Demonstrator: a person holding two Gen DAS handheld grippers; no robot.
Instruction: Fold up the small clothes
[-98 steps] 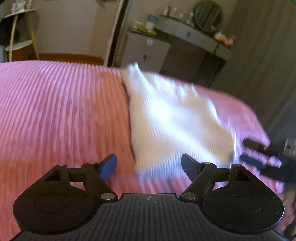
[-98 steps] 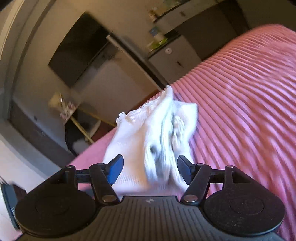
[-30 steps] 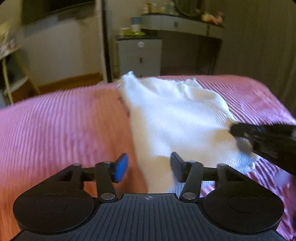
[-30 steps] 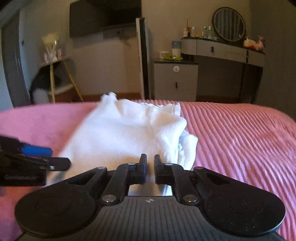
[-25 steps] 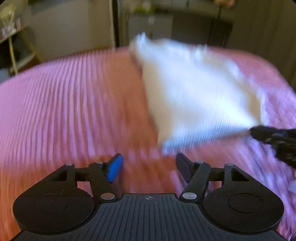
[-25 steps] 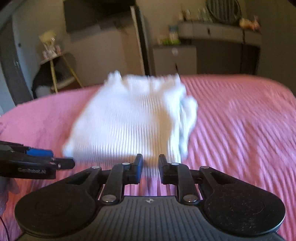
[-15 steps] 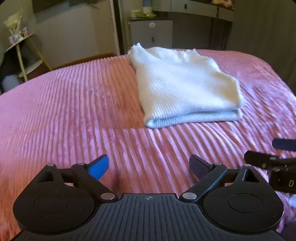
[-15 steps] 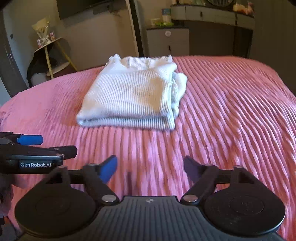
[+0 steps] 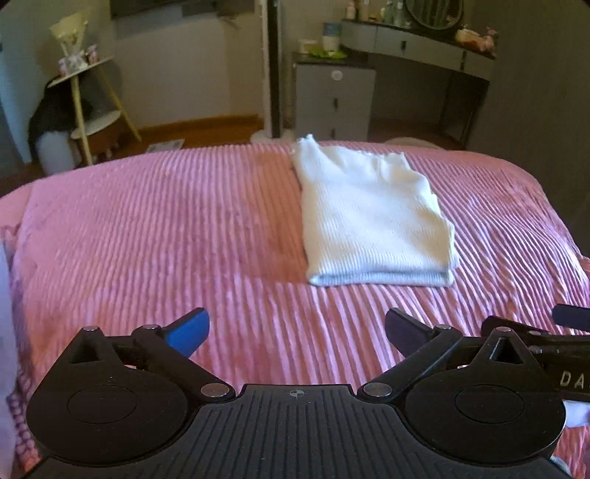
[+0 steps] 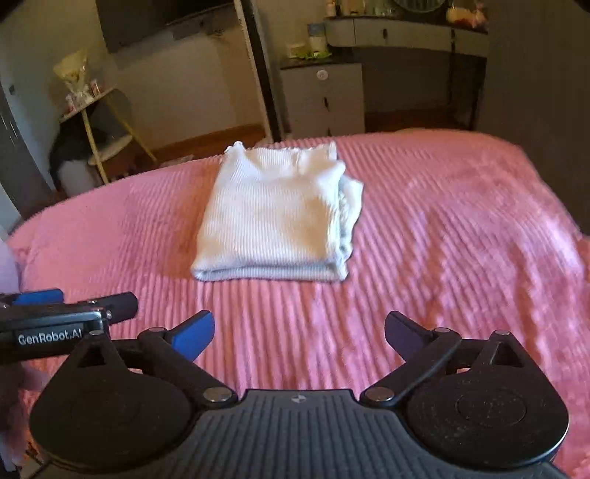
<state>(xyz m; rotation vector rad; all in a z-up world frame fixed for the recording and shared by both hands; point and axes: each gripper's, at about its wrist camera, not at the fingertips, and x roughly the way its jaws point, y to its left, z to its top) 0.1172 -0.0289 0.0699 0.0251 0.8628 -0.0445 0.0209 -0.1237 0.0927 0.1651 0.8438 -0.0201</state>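
Observation:
A white ribbed garment (image 9: pixel 372 217) lies folded into a neat rectangle on the pink ribbed bedspread (image 9: pixel 166 228); it also shows in the right wrist view (image 10: pixel 274 217), its folded edge toward me. My left gripper (image 9: pixel 297 326) is open and empty, held back above the bedspread, well short of the garment. My right gripper (image 10: pixel 298 328) is open and empty too, equally far back. The left gripper shows from the side at the left edge of the right wrist view (image 10: pixel 73 309). The right gripper shows at the right edge of the left wrist view (image 9: pixel 553 331).
Beyond the bed's far edge stand a grey drawer cabinet (image 9: pixel 333 101), a dressing table with a round mirror (image 9: pixel 431 35), and a yellow-legged side table (image 9: pixel 88 107). Pink bedspread stretches left and right of the garment.
The right gripper let go of the garment and opened. Both grippers have drawn back toward me, leaving the folded garment lying on the bed.

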